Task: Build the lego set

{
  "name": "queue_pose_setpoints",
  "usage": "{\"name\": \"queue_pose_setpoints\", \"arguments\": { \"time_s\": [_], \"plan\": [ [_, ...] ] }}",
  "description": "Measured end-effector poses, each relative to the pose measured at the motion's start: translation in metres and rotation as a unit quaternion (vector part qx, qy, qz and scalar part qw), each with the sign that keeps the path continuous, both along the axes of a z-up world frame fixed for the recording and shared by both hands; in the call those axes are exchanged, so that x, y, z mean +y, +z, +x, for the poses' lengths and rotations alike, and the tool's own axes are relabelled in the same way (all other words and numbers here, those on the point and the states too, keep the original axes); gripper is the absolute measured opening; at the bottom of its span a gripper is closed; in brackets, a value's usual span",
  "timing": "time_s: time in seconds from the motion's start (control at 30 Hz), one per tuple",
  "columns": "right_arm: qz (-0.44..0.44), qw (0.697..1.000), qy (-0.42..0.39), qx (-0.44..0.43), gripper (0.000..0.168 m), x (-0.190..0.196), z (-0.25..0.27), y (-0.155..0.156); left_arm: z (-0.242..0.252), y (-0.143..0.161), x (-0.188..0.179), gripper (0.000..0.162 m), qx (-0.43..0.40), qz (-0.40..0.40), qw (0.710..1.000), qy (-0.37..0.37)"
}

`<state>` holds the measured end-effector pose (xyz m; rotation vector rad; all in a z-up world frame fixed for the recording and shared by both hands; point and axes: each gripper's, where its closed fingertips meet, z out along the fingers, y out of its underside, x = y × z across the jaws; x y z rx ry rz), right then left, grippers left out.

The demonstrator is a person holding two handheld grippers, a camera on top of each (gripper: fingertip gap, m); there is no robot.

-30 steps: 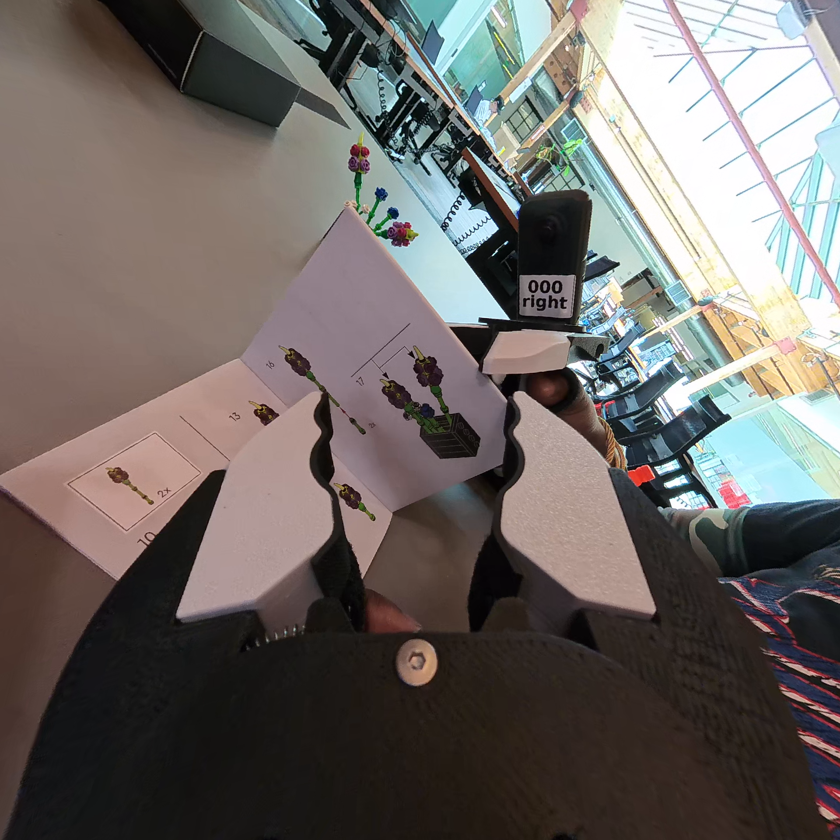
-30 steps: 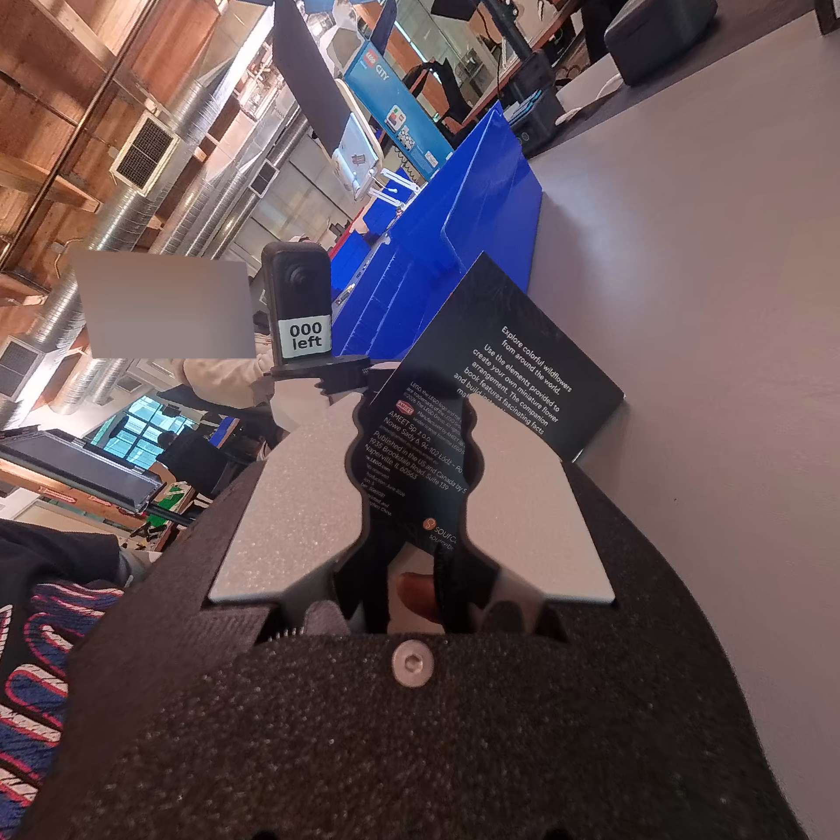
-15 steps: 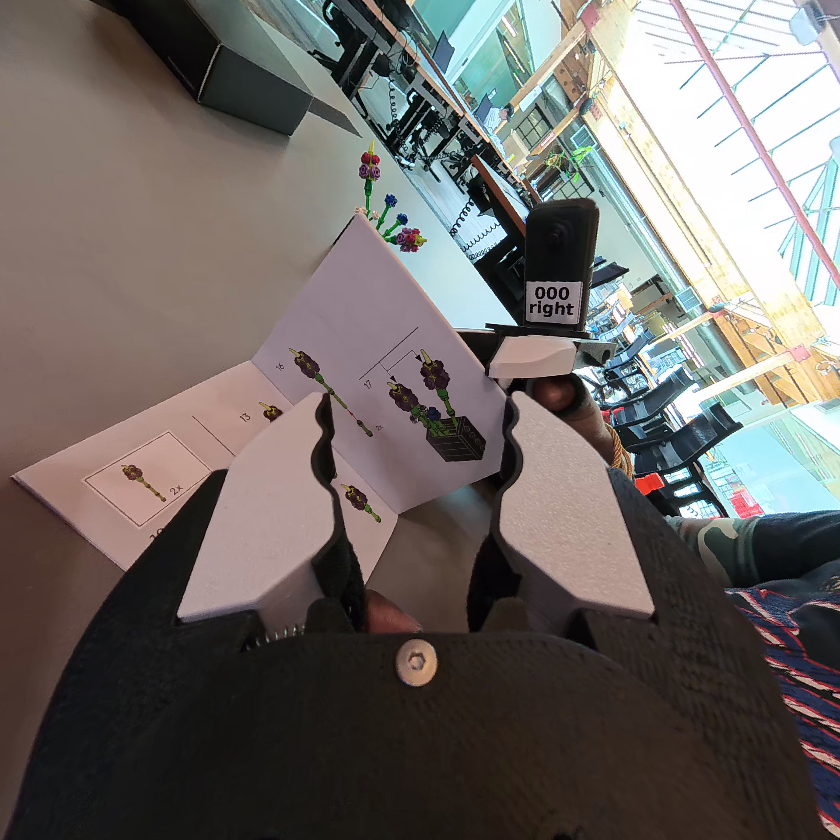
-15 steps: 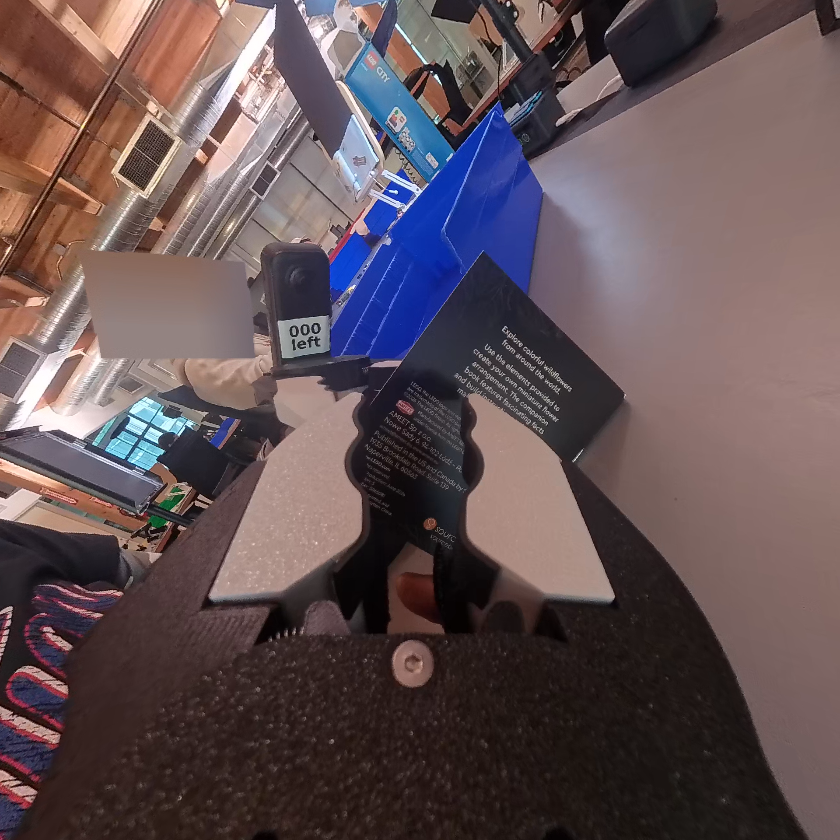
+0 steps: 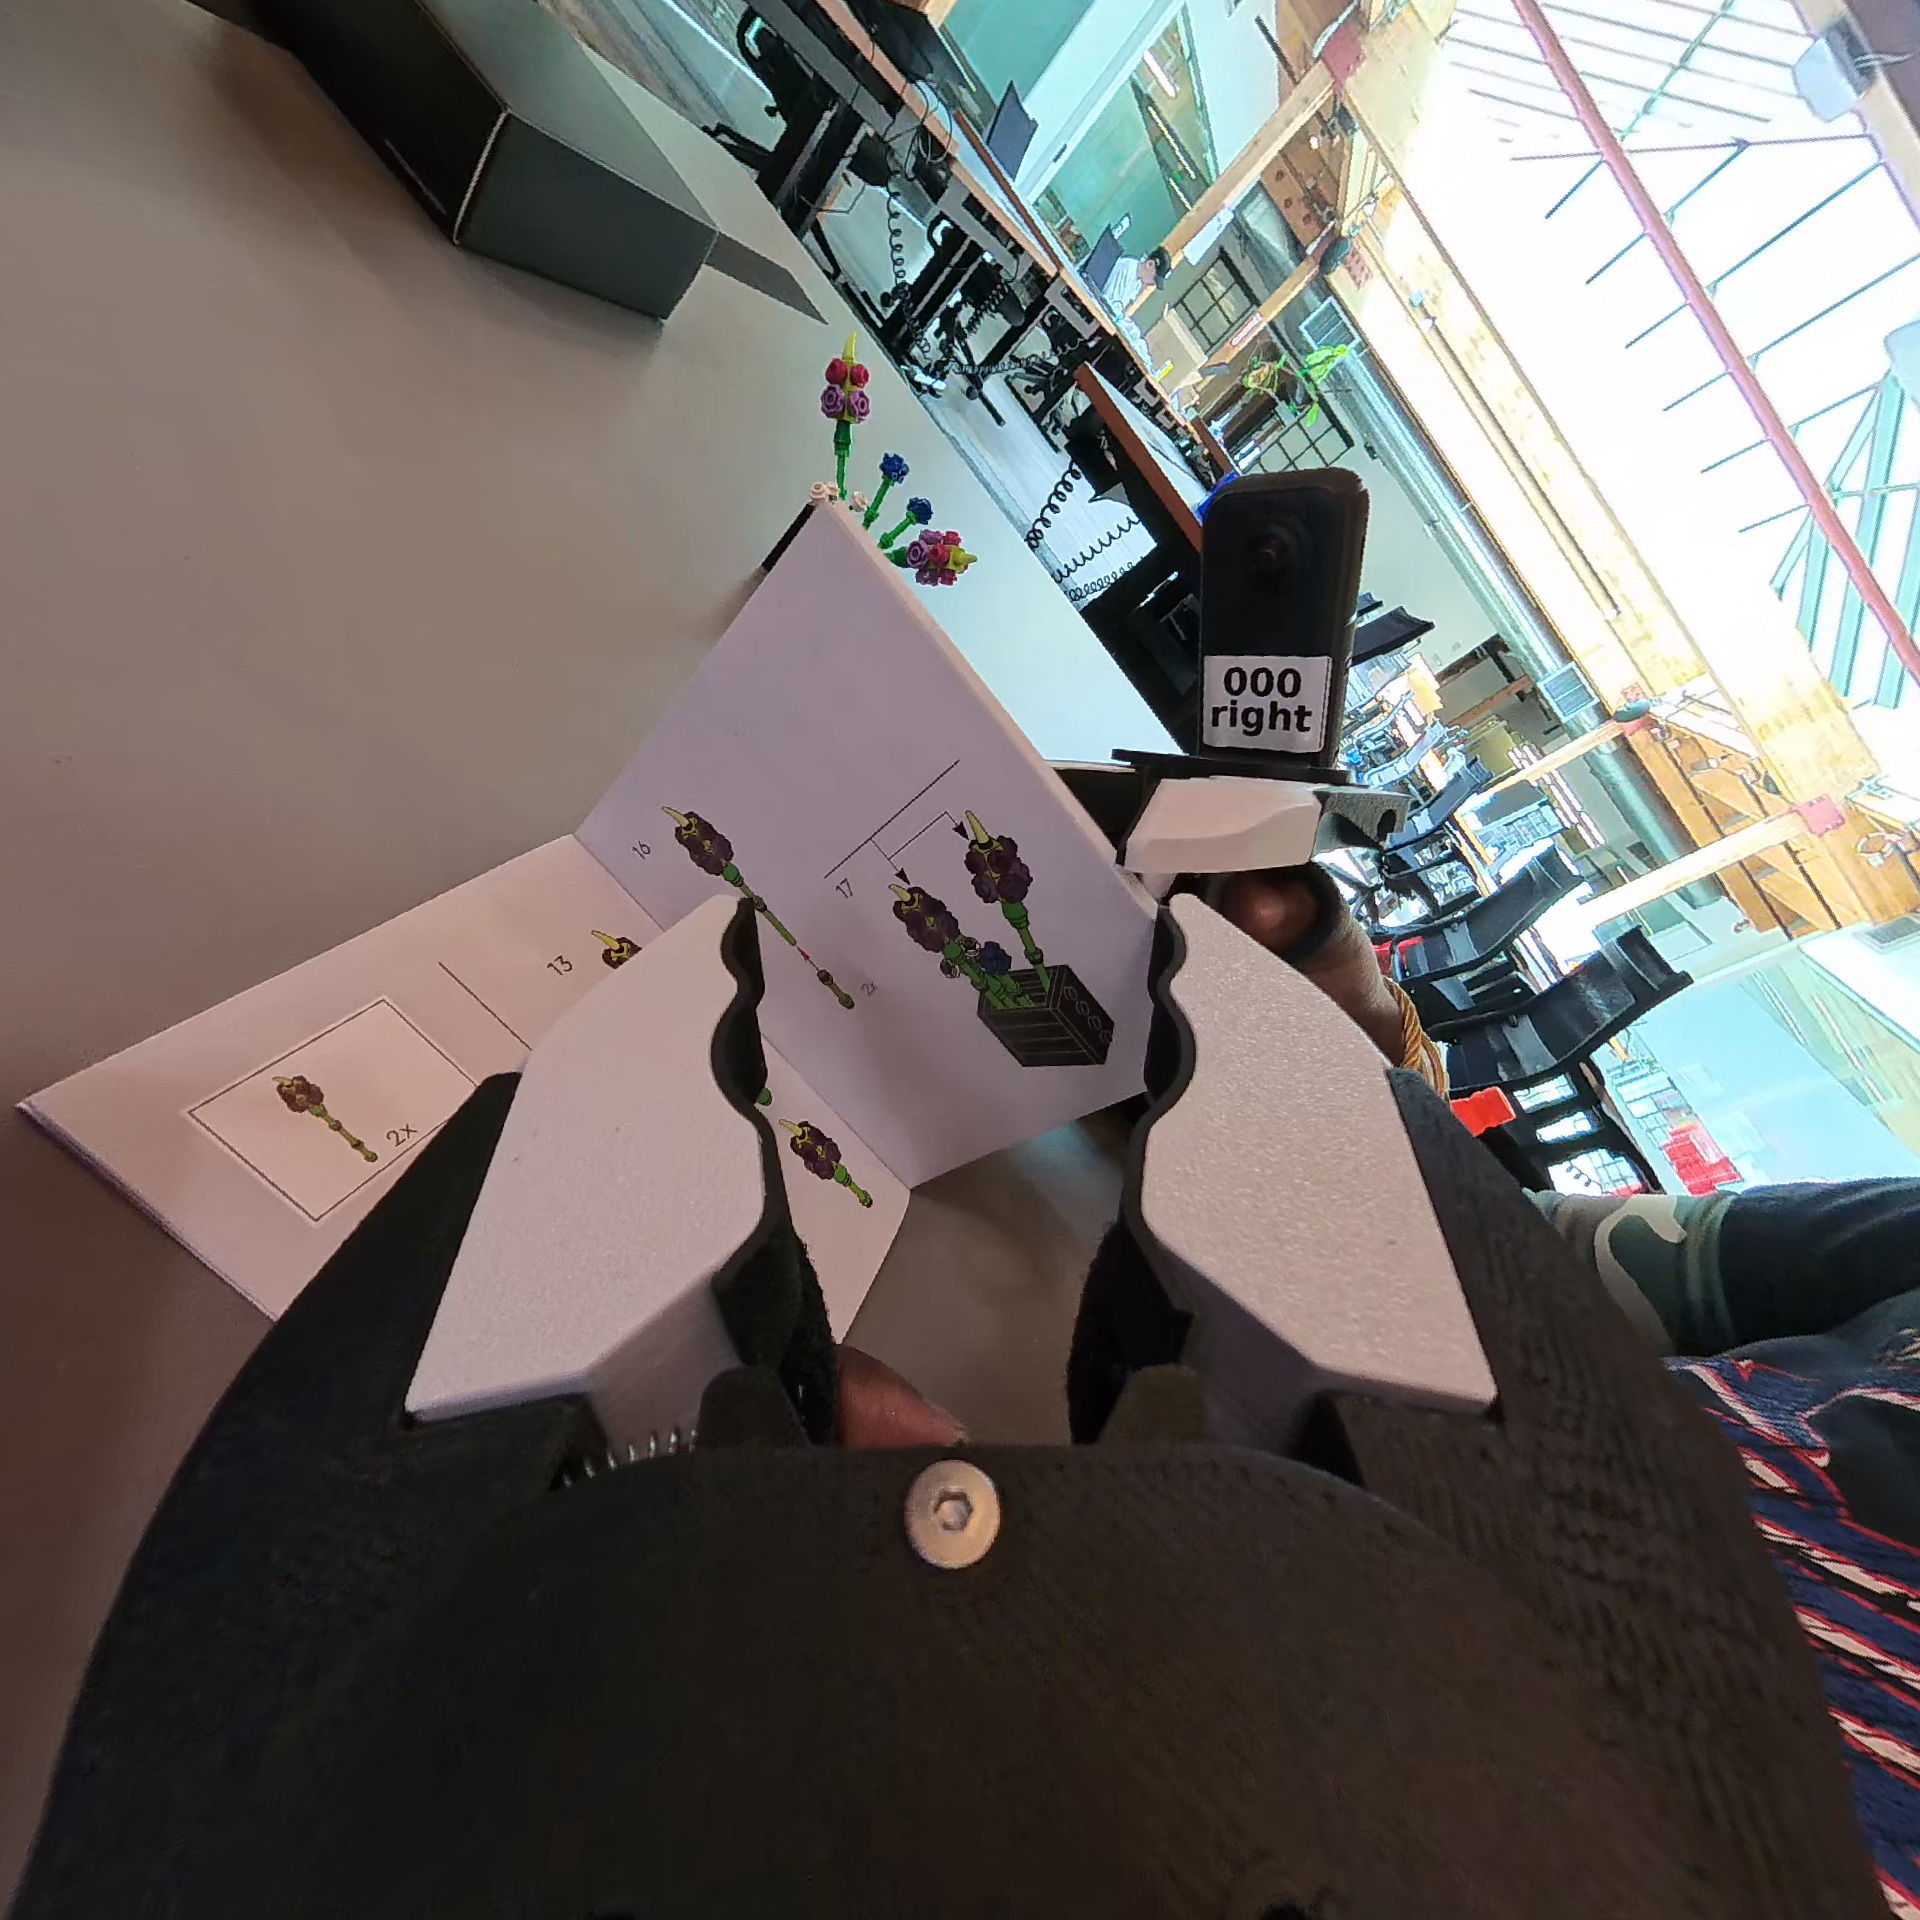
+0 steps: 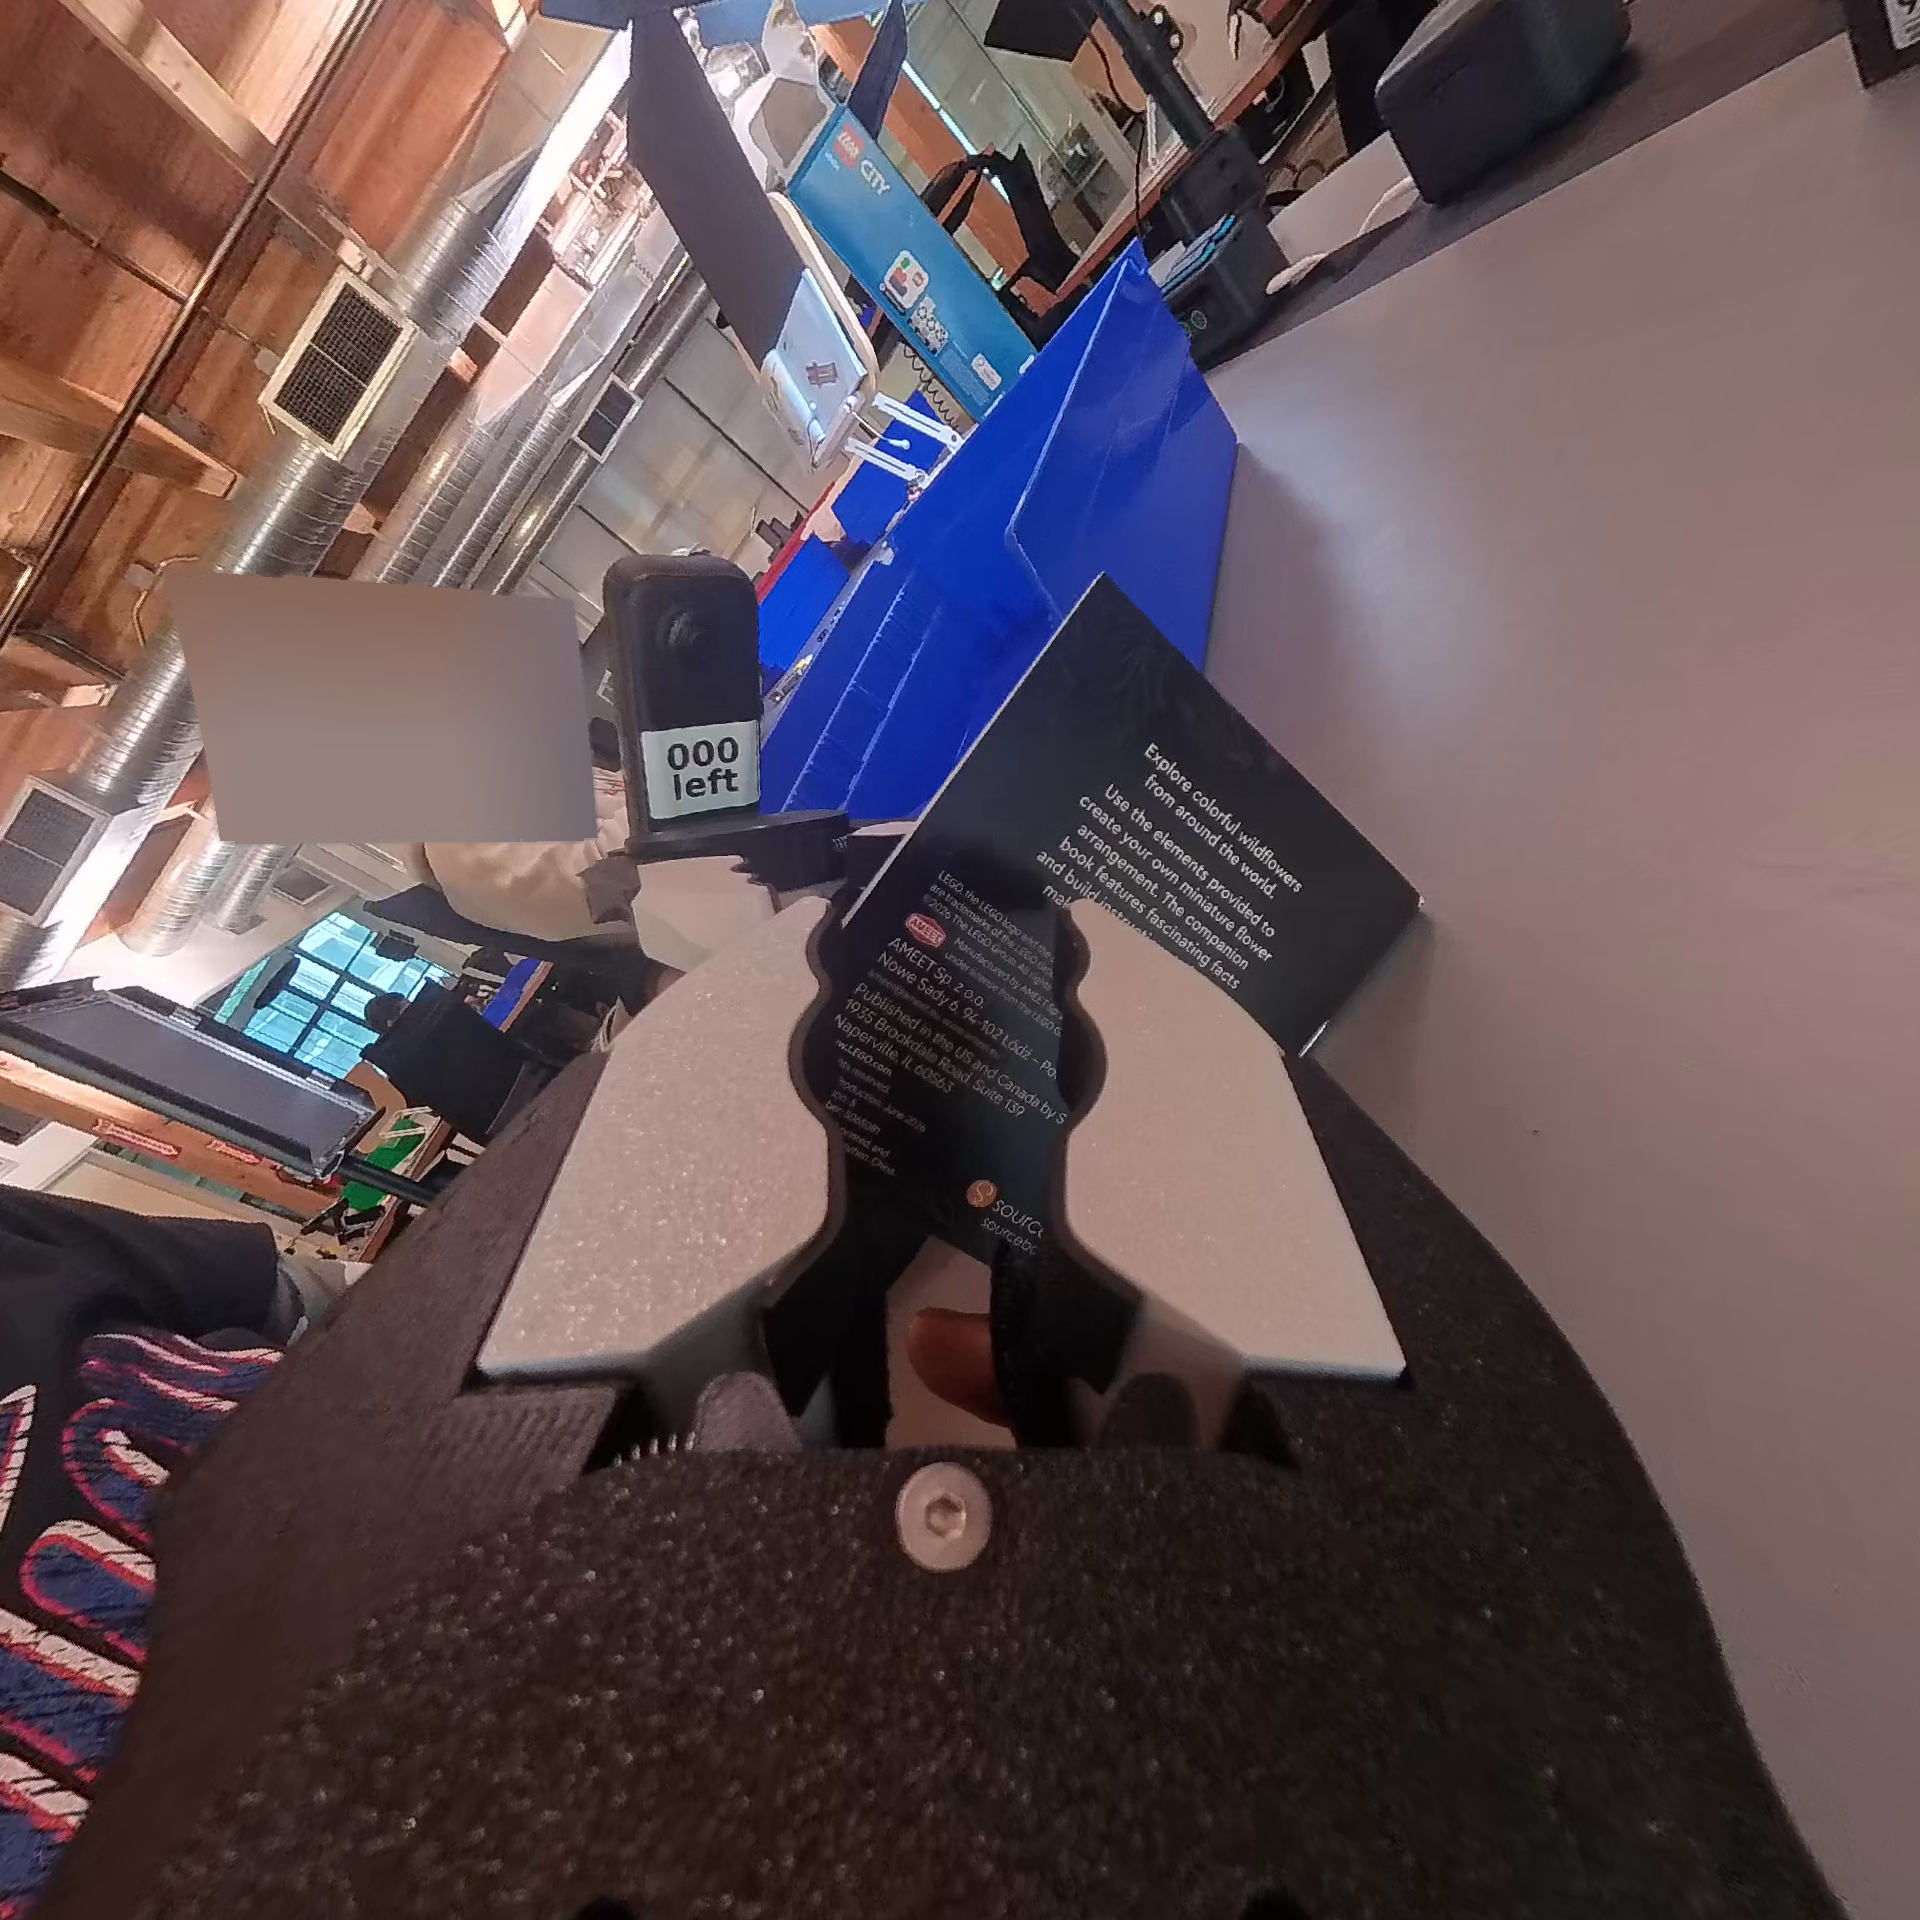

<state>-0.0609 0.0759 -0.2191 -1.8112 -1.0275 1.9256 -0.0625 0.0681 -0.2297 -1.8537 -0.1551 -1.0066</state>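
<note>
Left wrist view: the left gripper is hovering with jaws apart over the open booklet lying on the table; the right gripper is seemingly pinching its raised page.

Black claw bodies, grey fingers, silver screws

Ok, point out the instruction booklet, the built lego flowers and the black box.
instruction booklet [image 5: 831, 727]: left wrist view, raised white page.
lego flowers [image 5: 847, 390]: left wrist view, tallest bloom's head.
black box [image 5: 582, 223]: left wrist view, near end face.
</note>
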Motion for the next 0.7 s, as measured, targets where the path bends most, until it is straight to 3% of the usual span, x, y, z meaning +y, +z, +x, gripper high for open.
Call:
{"name": "queue_pose_setpoints", "arguments": {
  "time_s": [0.4, 0.7],
  "plan": [
    [0.009, 1.000, -0.002, -0.004, 0.039, -0.0002, 0.0006, 0.0000, 0.0006, 0.0000, -0.0004, 0.072, 0.002, 0.000, 1.000, -0.003],
    [0.078, 0.997, -0.012, -0.024, 0.041, 0.0007, -0.0006, 0.0007, 0.0011, 0.0000, 0.0000, 0.072, 0.002, -0.001, 1.000, -0.004]
  ]
}}
